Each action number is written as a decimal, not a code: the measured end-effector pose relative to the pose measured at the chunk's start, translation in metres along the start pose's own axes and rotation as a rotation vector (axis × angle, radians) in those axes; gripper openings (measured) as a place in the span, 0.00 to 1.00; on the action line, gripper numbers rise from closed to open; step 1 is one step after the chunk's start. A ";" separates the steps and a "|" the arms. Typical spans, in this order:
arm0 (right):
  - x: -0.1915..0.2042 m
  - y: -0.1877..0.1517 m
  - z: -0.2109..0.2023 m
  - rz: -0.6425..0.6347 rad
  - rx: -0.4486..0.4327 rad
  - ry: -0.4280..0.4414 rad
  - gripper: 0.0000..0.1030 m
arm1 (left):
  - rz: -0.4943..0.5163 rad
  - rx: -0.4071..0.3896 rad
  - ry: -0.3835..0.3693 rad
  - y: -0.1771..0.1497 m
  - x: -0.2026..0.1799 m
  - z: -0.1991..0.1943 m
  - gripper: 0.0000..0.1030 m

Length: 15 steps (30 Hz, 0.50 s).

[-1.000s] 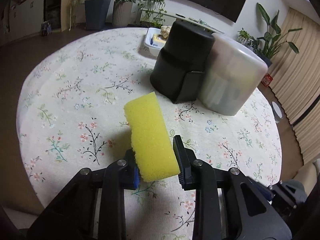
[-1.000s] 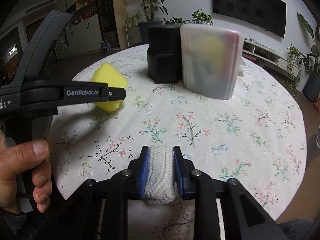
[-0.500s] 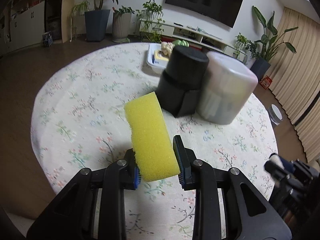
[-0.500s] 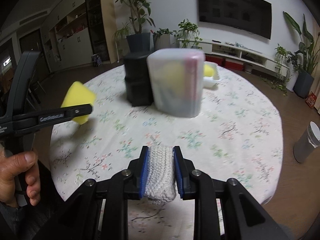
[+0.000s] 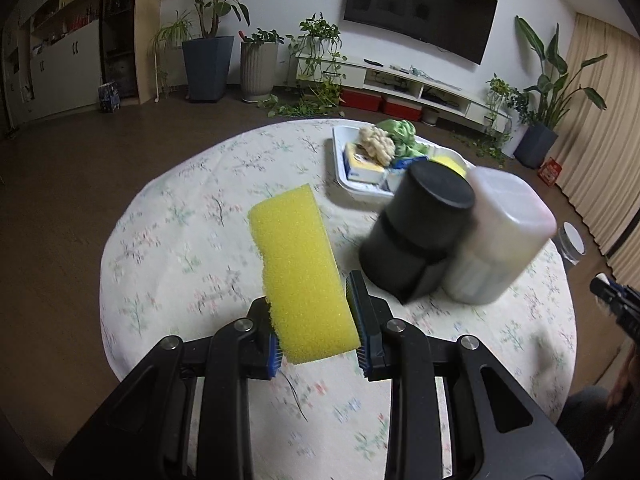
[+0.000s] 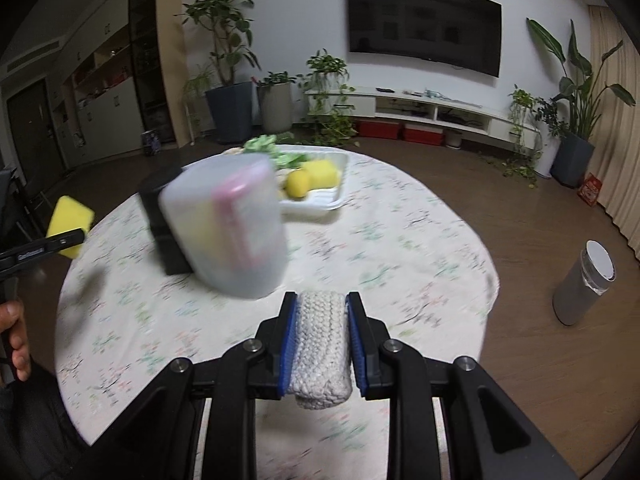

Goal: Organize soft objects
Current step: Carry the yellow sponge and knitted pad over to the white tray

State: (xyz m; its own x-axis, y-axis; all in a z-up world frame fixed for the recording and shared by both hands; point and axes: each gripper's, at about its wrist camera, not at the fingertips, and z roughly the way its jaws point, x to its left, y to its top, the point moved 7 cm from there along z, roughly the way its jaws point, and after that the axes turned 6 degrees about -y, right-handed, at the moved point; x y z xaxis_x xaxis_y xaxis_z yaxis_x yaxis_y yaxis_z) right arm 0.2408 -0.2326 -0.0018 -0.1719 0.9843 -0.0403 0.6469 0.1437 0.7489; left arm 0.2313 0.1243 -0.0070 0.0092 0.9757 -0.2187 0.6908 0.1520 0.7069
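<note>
Left gripper [image 5: 316, 326] — jaws pressed on the lower part of a yellow sponge [image 5: 298, 268], one blue pad on each broad face. The sponge stands on end, tilted a little to the left, most of its length sticking out above the pads and clear of the bench [image 5: 168, 240]. In the right wrist view the same sponge [image 6: 72, 220] shows at the far left, above the bench edge, held by the left gripper [image 6: 76, 236]; part of a hand [image 6: 16, 344] shows at the frame edge below it.

Right gripper [image 6: 322, 338] — jaws closed on a white knitted roll [image 6: 322, 344], pads flat on its two sides. The roll lies along the fingers, its near end sticking out toward the camera. It hangs above the near part of the bench.

Bench: round, covered with a pale cloth printed with small flowers. Near its middle stand two containers side by side and touching: a black one [image 5: 420, 236] with a round lid, and a frosted translucent one [image 5: 504, 236] to its right as the left wrist view shows them. Through the frosted wall [image 6: 228, 232] yellow and pink shapes show; what they are cannot be told — both views are blurred there.

Behind the containers a white tray [image 5: 344, 168] rests on the far side of the bench. In it: a cream lumpy thing [image 5: 376, 144], a green crumpled thing [image 5: 400, 132], a yellow block [image 6: 320, 172] and a yellow ball [image 6: 298, 184].

On the floor to the right of the bench, a grey cylinder [image 6: 584, 284].
</note>
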 end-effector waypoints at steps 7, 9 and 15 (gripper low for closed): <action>-0.040 0.043 0.038 -0.004 0.026 -0.038 0.25 | 0.069 -0.009 0.024 0.058 0.004 0.021 0.25; -0.051 0.061 0.051 0.007 0.033 -0.037 0.25 | 0.095 -0.015 0.028 0.079 0.002 0.029 0.25; -0.072 0.119 0.084 -0.006 0.027 -0.060 0.25 | 0.156 -0.011 0.036 0.130 -0.005 0.060 0.25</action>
State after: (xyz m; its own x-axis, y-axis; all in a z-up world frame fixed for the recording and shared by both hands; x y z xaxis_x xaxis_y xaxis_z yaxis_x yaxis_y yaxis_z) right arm 0.3927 -0.2774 0.0343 -0.1318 0.9876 -0.0852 0.6661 0.1519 0.7302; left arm 0.3644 0.1298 0.0455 0.0898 0.9926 -0.0814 0.6746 -0.0005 0.7381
